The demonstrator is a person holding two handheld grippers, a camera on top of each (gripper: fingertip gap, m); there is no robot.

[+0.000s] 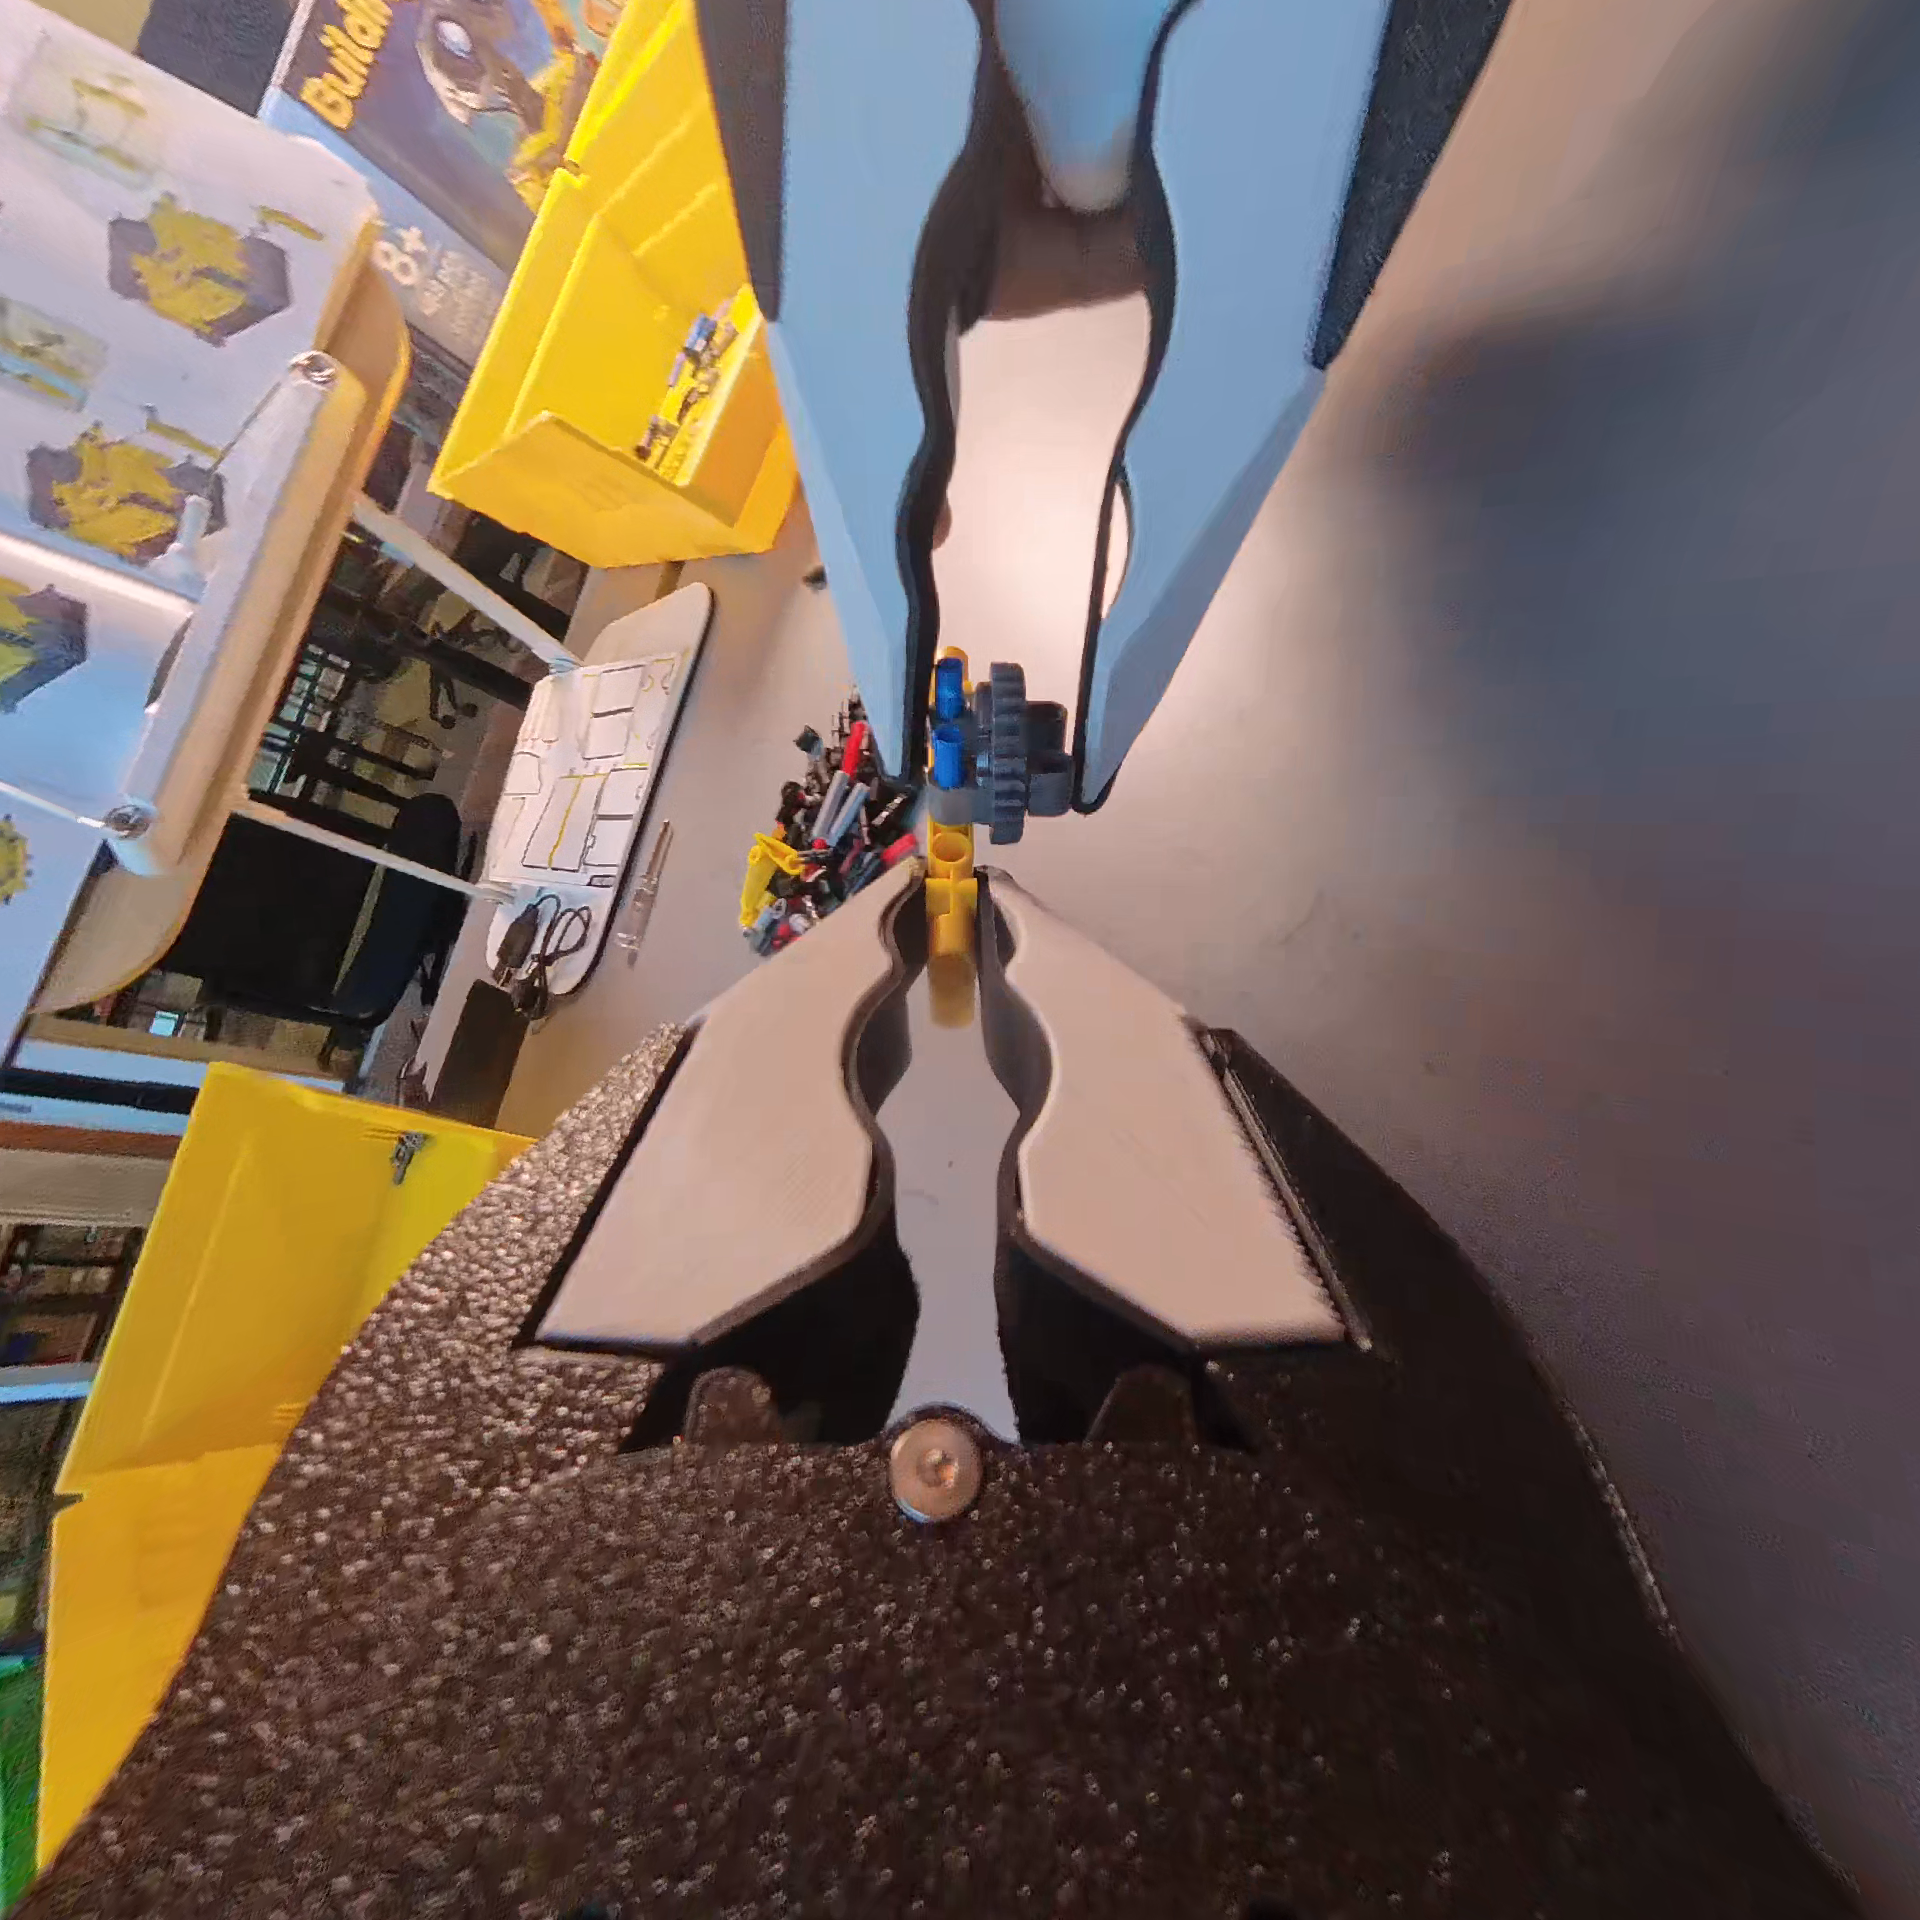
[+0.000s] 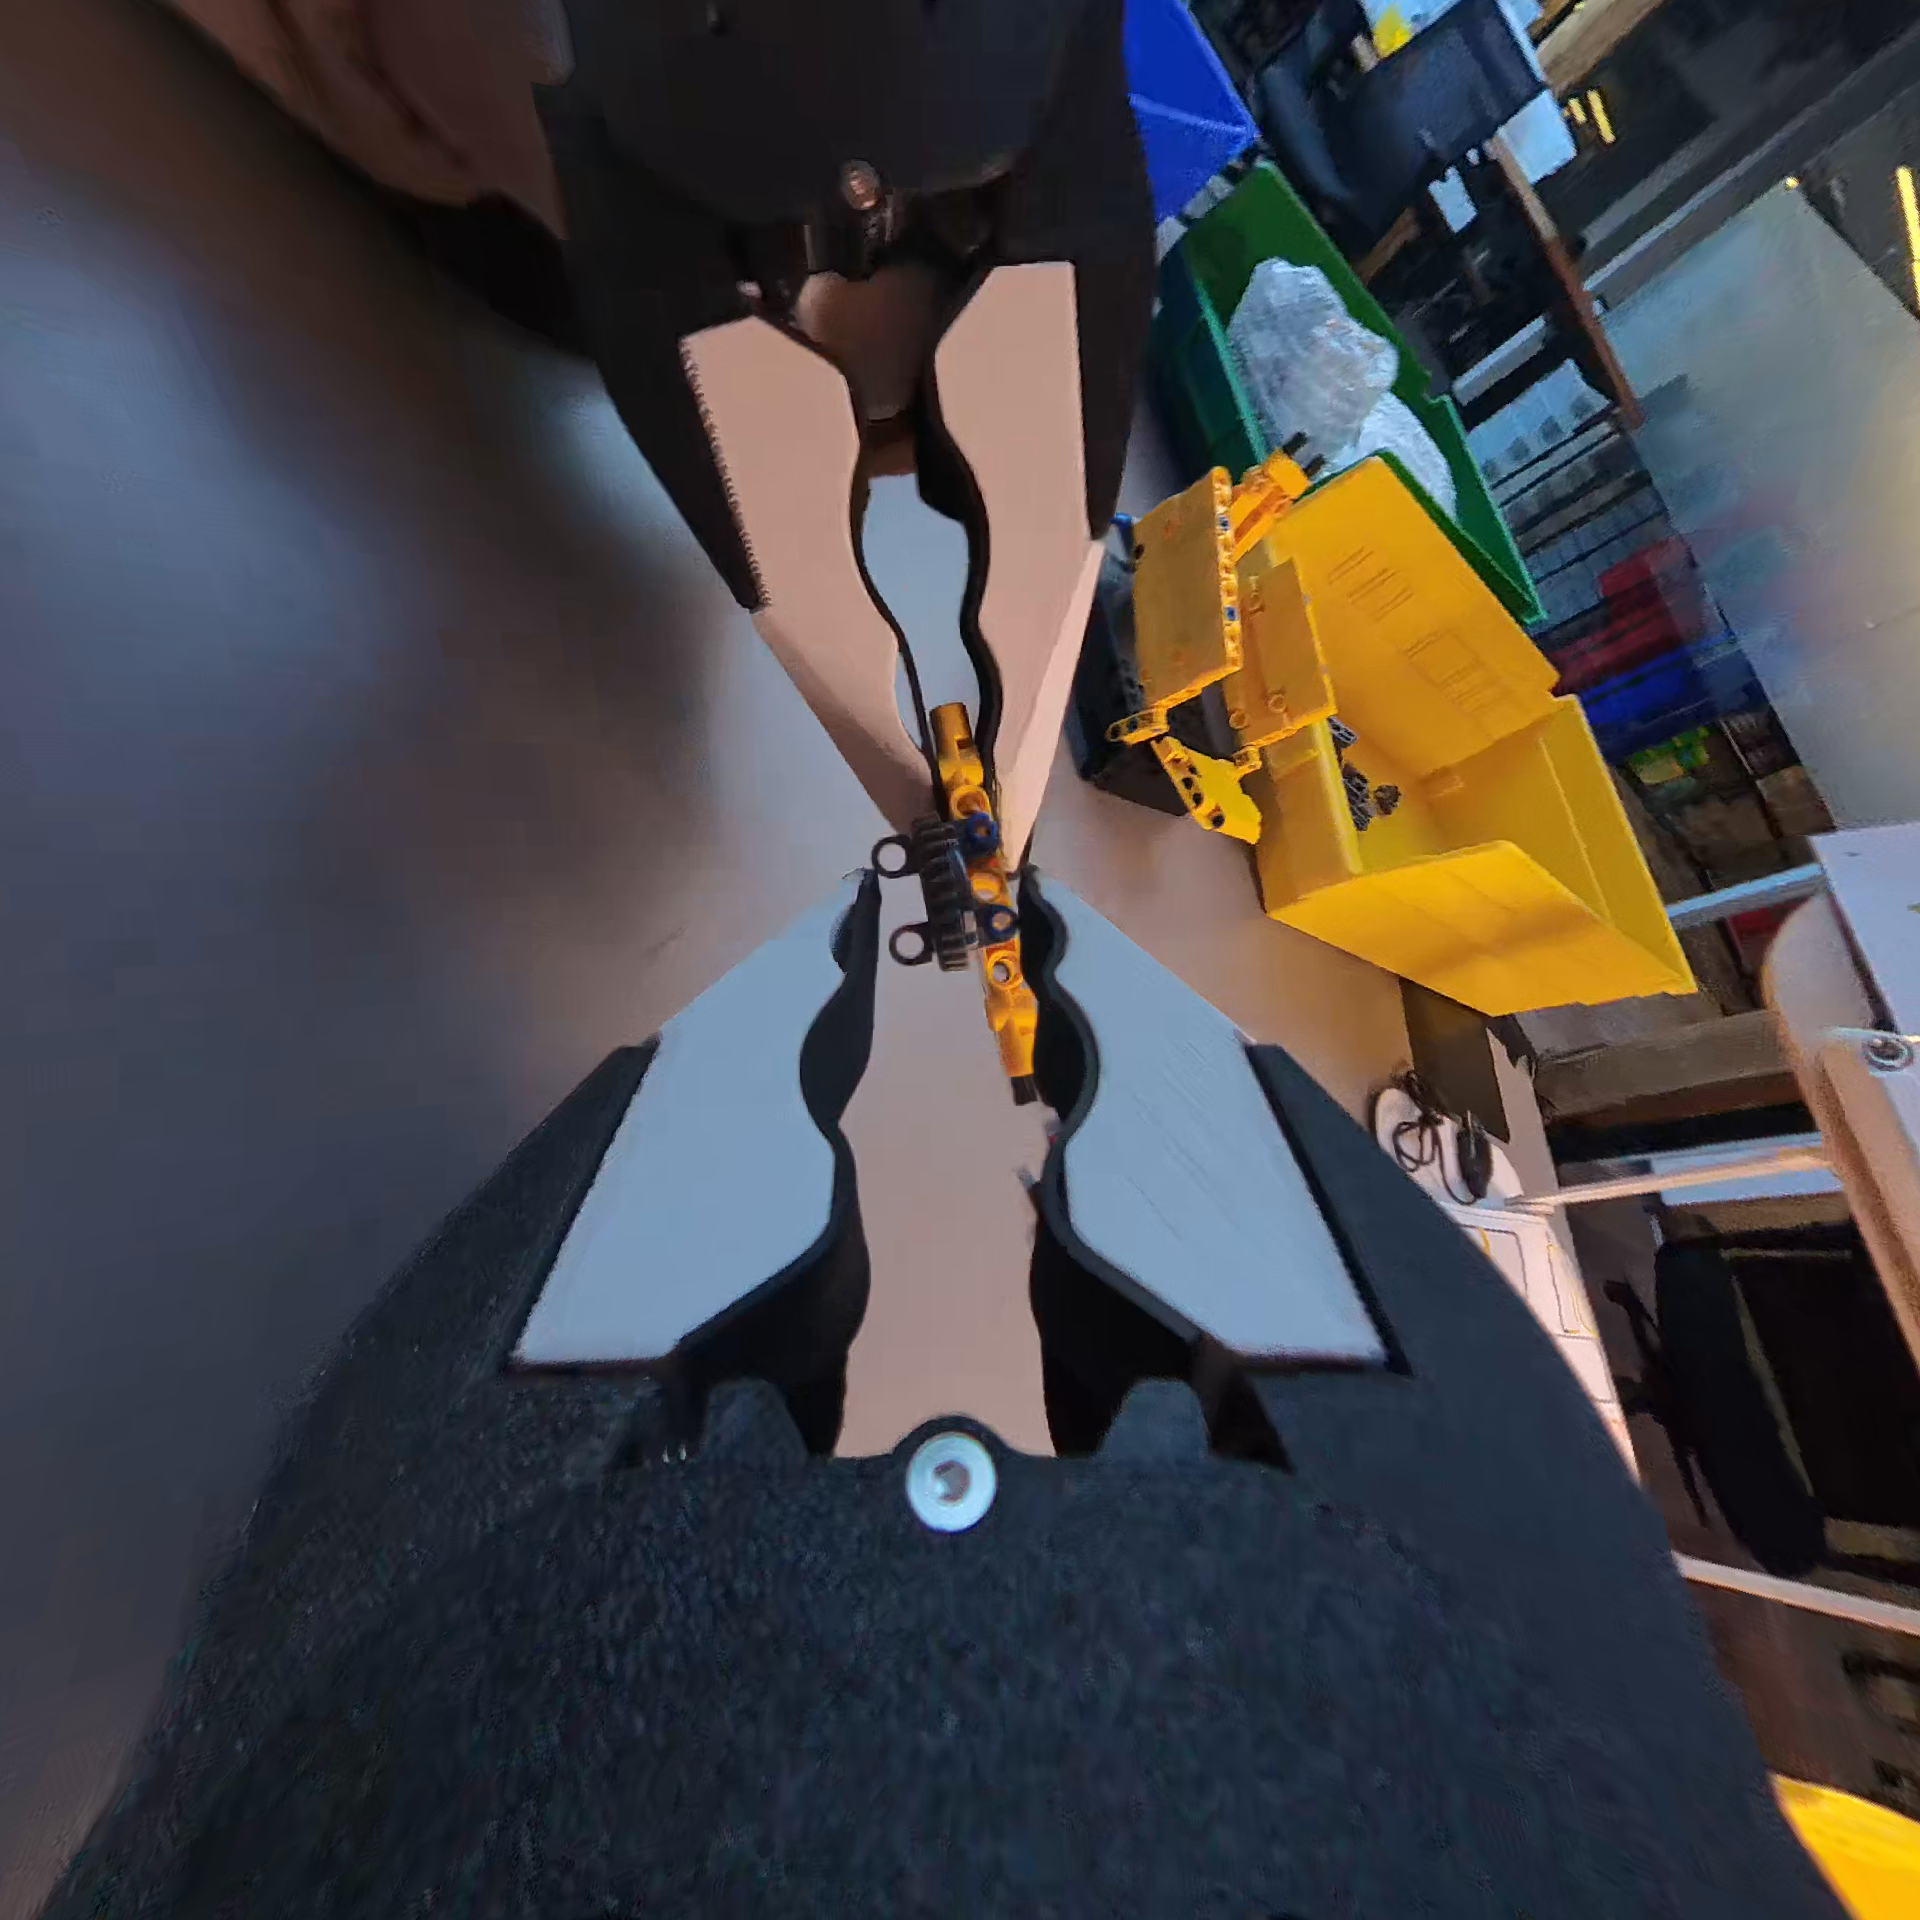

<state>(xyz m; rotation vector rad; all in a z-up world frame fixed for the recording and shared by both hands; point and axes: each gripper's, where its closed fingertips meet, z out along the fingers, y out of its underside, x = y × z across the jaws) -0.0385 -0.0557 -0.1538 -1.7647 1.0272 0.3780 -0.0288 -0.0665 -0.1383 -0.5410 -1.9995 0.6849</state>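
Note:
A small assembly is held between both grippers above the grey table. It is a yellow holed beam with blue pins, a dark grey gear and a black connector. My left gripper is shut on the beam's near end. My right gripper comes in from the opposite side, one finger against the beam, the other against the black connector. In the right wrist view the right gripper spans the gear and beam, facing the left gripper.
A pile of loose small parts lies on the table behind the grippers. Yellow bins, a printed box, sheets on a stand. A half-built yellow model, yellow bin and green bin stand right. Both grippers' tips are close together, under 4 cm apart.

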